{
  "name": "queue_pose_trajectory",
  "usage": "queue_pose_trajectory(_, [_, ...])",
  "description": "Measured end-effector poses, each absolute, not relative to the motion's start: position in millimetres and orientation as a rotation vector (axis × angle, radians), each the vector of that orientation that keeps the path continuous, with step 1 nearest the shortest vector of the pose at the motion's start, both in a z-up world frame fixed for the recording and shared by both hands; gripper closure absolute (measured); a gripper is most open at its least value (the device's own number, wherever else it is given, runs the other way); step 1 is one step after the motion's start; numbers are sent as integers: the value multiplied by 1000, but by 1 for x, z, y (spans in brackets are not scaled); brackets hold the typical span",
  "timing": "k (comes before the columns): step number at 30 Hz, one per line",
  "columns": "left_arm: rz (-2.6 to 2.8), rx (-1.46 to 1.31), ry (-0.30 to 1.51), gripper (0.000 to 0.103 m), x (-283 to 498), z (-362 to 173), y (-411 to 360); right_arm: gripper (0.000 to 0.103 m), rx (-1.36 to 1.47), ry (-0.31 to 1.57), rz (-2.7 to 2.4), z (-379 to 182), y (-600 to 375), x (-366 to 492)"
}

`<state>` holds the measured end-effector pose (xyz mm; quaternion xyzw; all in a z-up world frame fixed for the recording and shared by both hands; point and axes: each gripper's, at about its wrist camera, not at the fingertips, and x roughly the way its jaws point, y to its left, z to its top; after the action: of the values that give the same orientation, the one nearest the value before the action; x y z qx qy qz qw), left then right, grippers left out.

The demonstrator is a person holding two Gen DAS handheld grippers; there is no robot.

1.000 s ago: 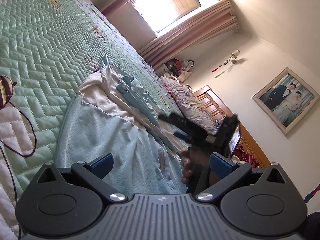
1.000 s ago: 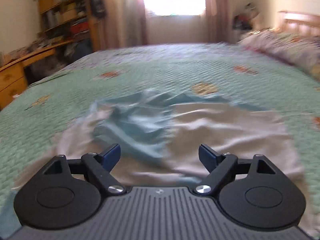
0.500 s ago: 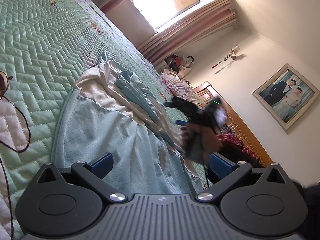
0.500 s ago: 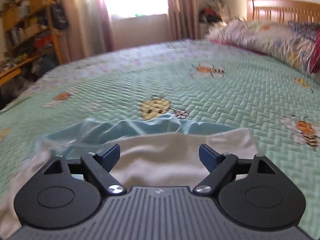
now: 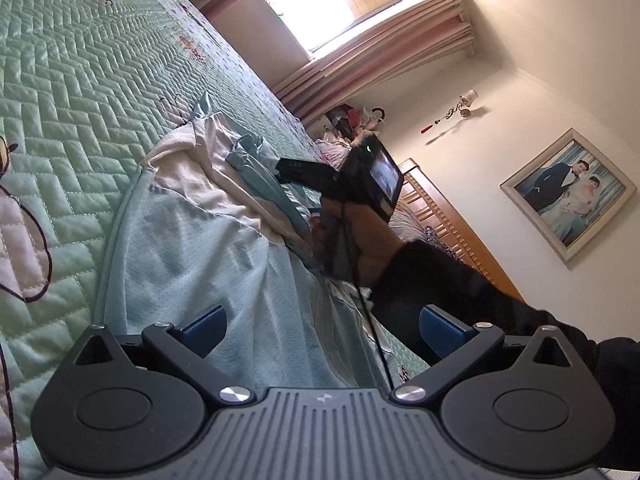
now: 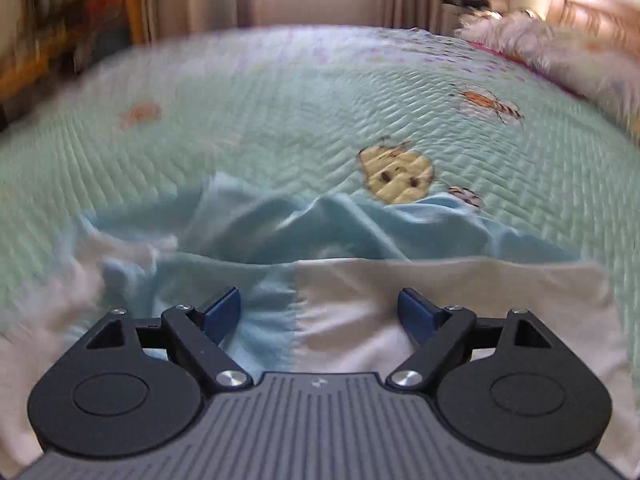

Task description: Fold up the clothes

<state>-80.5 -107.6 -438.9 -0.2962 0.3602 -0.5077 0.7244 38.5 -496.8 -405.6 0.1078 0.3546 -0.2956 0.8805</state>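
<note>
Currently, left wrist view: left gripper (image 5: 322, 322) jaws wide apart, empty, over the light-blue and white garment (image 5: 192, 248) lying rumpled on the green quilt (image 5: 72, 80); a hand (image 5: 360, 236) holds the right gripper (image 5: 304, 170) beyond. Right wrist view, blurred: right gripper (image 6: 320, 308) spread, seemingly holding nothing, low over garment (image 6: 360, 304).

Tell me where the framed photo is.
The framed photo hangs on the white wall at the right of the left wrist view, above the wooden headboard and below-right of the wall lamp.
</note>
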Motion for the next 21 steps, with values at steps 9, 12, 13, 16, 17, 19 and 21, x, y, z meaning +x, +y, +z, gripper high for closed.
queue_pose_trajectory(9, [-1132,-669,789,1,-81,-436,-104,17,97,790,-568,-406,-454,100])
queue_pose_trajectory(12, [-1137,-677,785,1,-81,-435,-102,17,172,677,-550,-382,-456,77])
queue_pose_trajectory(13, [-1141,-680,781,1,-81,-434,-101,17,188,639,-524,-373,-457,58])
queue_pose_trajectory(16, [-1145,-688,773,1,-81,-433,-100,16,199,610,-504,-356,-463,-10])
queue_pose_trajectory(17, [-1147,-689,772,1,-81,-432,-100,16,208,615,-504,-357,-468,-32])
queue_pose_trajectory(19, [-1146,-685,776,1,-82,-433,-101,13,223,641,-502,-368,-476,-78])
queue_pose_trajectory(21, [-1137,-670,779,1,-83,-434,-103,15,197,757,-518,-390,-479,-110])
